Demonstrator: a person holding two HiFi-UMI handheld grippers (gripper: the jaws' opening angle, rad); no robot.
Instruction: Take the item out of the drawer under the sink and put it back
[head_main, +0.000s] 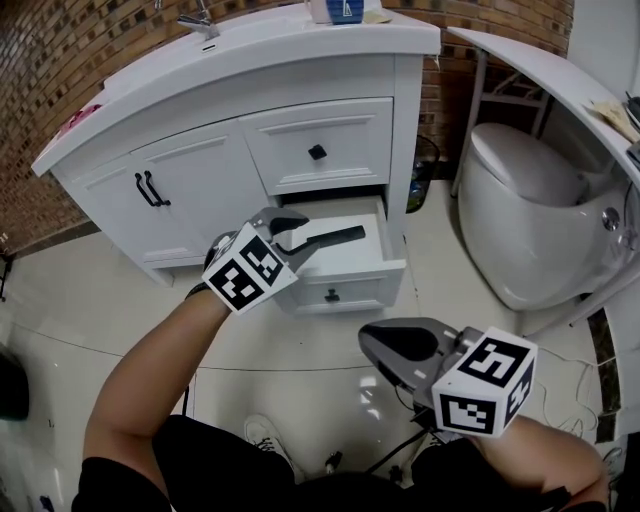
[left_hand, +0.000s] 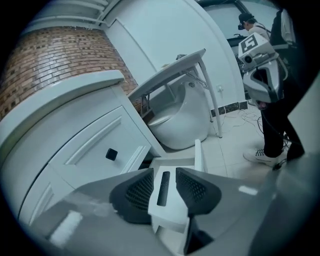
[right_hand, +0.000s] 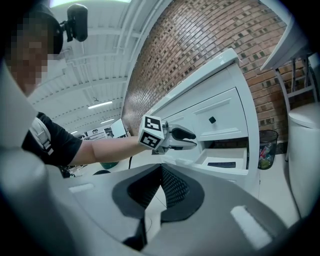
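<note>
The lower drawer (head_main: 340, 290) of the white sink cabinet (head_main: 200, 160) stands pulled out. A slim black item (left_hand: 163, 188) lies flat on its floor, also visible in the right gripper view as the item (right_hand: 221, 164). My left gripper (head_main: 338, 228) hovers over the drawer, pointing down into it. Its jaws are open and empty, and in the left gripper view (left_hand: 165, 172) the item shows beyond the gap. My right gripper (head_main: 368, 338) hangs back over the floor in front of the cabinet, its pads (right_hand: 172, 187) closed together on nothing.
Above the open drawer is a closed drawer with a black knob (head_main: 317, 152). Double doors with black handles (head_main: 150, 188) are to its left. A white toilet (head_main: 530, 200) stands at the right, with a waste bin (head_main: 425, 165) behind. Cables (head_main: 580, 400) lie on the tiled floor.
</note>
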